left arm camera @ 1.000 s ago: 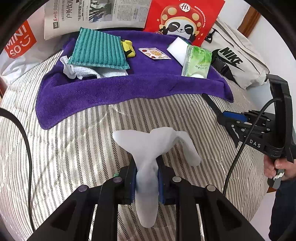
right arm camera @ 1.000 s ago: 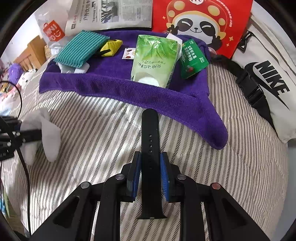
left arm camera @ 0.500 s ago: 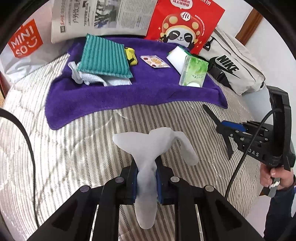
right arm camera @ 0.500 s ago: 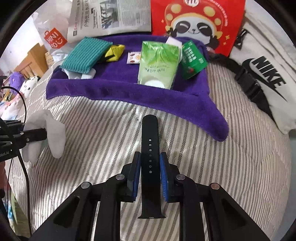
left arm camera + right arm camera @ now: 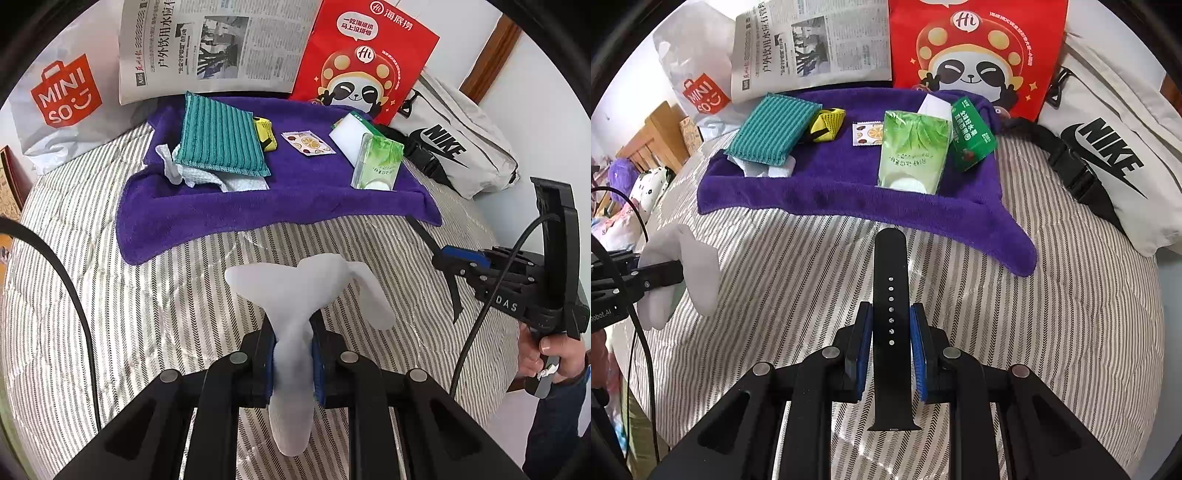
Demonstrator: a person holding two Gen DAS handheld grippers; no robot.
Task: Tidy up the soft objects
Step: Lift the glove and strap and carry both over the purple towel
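My left gripper (image 5: 293,347) is shut on a limp white sock (image 5: 295,291), held above the striped bed cover; the sock (image 5: 679,266) also shows at the left of the right wrist view. My right gripper (image 5: 891,332) is shut on a black watch strap (image 5: 890,288) that points toward the purple towel (image 5: 849,199). On the towel (image 5: 295,195) lie a teal striped cloth (image 5: 218,140), a yellow pouch (image 5: 266,134), a small sachet (image 5: 308,142), a green tissue pack (image 5: 376,162), a white block (image 5: 351,136) and a crumpled white cloth (image 5: 199,177).
Behind the towel stand a newspaper (image 5: 207,48), a red panda bag (image 5: 365,59) and a white MINISO bag (image 5: 62,96). A grey Nike bag (image 5: 454,147) lies at the right. A person's hand (image 5: 546,354) holds the right gripper. A green packet (image 5: 971,136) leans beside the tissue pack.
Both grippers have risen from the bed with the sock and the strap still held. The towel and its items look smaller and farther away.
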